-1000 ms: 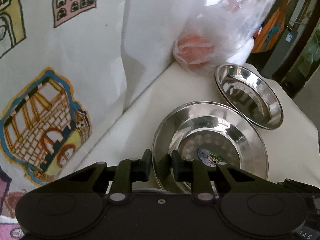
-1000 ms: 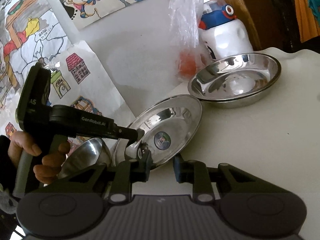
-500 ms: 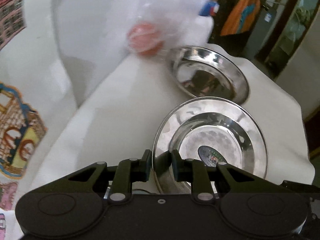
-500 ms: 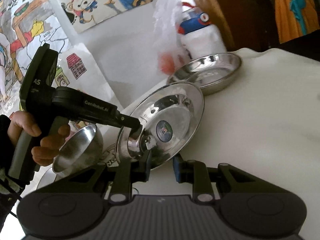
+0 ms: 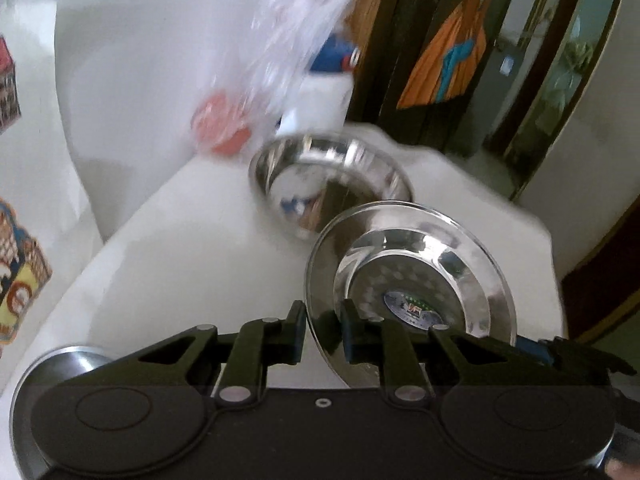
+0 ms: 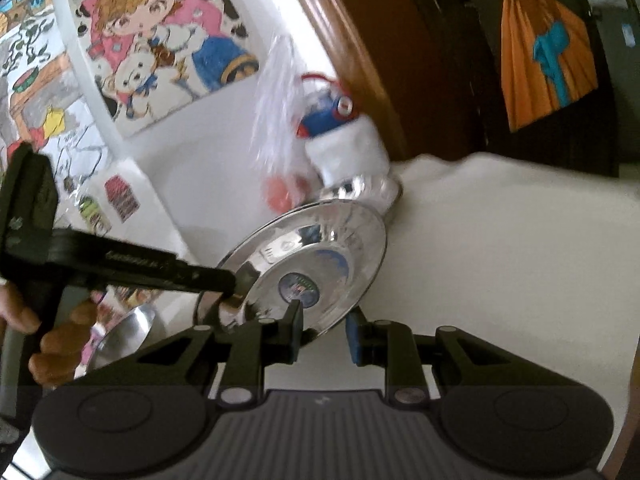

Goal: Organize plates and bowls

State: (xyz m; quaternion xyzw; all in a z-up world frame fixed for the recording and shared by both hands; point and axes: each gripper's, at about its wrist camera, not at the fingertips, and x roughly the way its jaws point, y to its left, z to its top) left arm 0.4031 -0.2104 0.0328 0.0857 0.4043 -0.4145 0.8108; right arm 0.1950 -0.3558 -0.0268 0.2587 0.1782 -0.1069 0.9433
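A steel plate with a round sticker (image 5: 416, 276) hangs tilted above the white-clothed table (image 5: 180, 264). My left gripper (image 5: 323, 330) is shut on its near rim. In the right wrist view the same plate (image 6: 316, 256) is seen from the side, with the left gripper's fingers (image 6: 224, 280) on its left edge. My right gripper (image 6: 323, 330) stands open, the plate's lower rim between its fingers and a gap at the right pad. A deeper steel dish (image 5: 328, 176) rests on the table behind the plate, which overlaps its near rim. Another steel bowl (image 6: 124, 332) lies low at the left.
A clear plastic bag holding something red (image 5: 224, 128) and a white bottle with a blue cap (image 6: 344, 140) stand against the wall behind the dish. Children's drawings cover the wall. The table's edge (image 5: 552, 264) falls off at the right. A hand (image 6: 56, 356) holds the left gripper.
The left gripper has carried the stickered plate forward and right, toward the deeper dish, so that it now overlaps the dish's near rim. The right gripper has followed alongside the plate.
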